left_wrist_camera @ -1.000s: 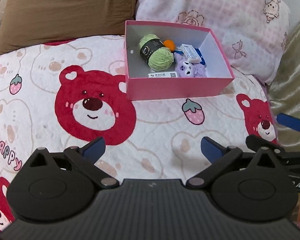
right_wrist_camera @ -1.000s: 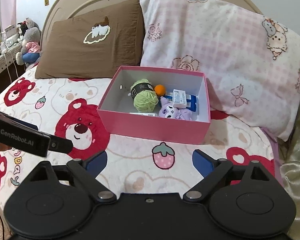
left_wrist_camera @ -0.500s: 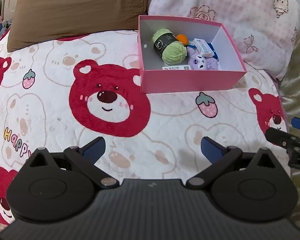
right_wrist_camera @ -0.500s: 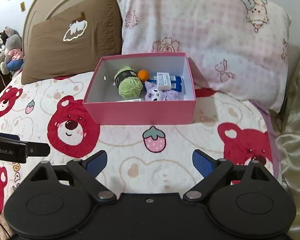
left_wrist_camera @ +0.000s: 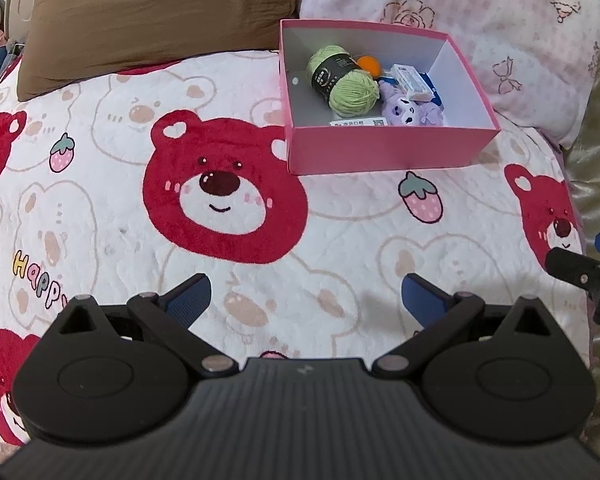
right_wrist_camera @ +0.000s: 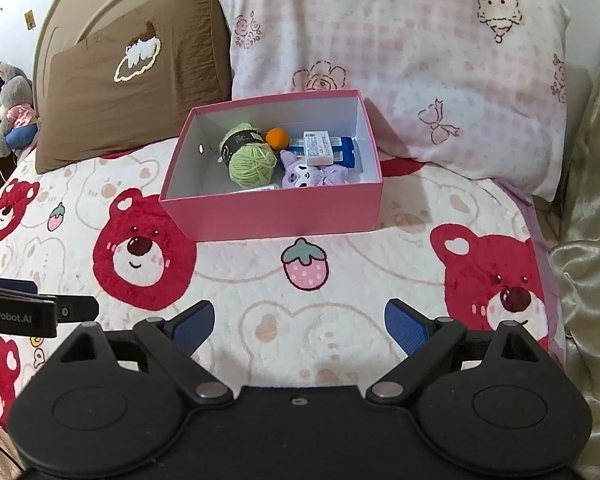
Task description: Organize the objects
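A pink open box [left_wrist_camera: 384,150] [right_wrist_camera: 276,212] stands on the bear-print bedspread. In it lie a green yarn ball [left_wrist_camera: 346,80] [right_wrist_camera: 250,160], a small orange ball [left_wrist_camera: 370,65] [right_wrist_camera: 277,137], a purple plush toy [left_wrist_camera: 410,110] [right_wrist_camera: 312,172], a white packet [left_wrist_camera: 412,82] [right_wrist_camera: 318,148] on a blue pack [right_wrist_camera: 346,150], and a white card [left_wrist_camera: 358,122]. My left gripper [left_wrist_camera: 304,300] is open and empty, well short of the box. My right gripper [right_wrist_camera: 300,326] is open and empty, also short of the box.
A brown pillow [left_wrist_camera: 148,8] [right_wrist_camera: 132,80] and a pink checked pillow [left_wrist_camera: 460,20] [right_wrist_camera: 400,60] lean behind the box. Shiny gold fabric [right_wrist_camera: 588,240] runs along the right. Stuffed toys [right_wrist_camera: 8,108] sit far left. The other gripper shows at each view's edge [left_wrist_camera: 584,272] [right_wrist_camera: 28,312].
Both grippers have drawn back from the box and stayed open. The box now sits farther away and to the right in the left wrist view.
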Tool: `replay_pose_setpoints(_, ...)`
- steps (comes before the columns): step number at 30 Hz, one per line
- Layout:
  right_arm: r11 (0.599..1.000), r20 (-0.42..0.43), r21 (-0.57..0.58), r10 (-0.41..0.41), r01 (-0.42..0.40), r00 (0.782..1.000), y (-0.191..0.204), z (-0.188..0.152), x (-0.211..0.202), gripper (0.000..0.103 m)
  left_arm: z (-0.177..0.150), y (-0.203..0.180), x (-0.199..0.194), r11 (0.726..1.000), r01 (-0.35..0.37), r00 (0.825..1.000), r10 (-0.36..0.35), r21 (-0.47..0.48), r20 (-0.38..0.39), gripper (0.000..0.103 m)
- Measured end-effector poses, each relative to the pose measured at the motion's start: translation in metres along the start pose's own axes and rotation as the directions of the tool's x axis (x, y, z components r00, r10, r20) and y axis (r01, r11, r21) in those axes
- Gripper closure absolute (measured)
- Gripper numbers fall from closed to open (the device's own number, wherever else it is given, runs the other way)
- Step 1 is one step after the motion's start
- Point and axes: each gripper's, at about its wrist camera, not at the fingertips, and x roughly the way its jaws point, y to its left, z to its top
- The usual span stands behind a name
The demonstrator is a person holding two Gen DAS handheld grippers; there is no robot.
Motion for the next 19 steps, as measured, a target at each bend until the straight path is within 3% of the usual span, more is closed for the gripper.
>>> replay_pose_setpoints(19, 1.0, -0.015, -0.016, -0.003, 0.003, 1.0, 0.0036, -0.0061, 0.0018, 0.009, -0.0026, -0.0004, -0.0028, 1.0, 0.002, 1.0, -0.002, 0.009, -0.001, 0.0)
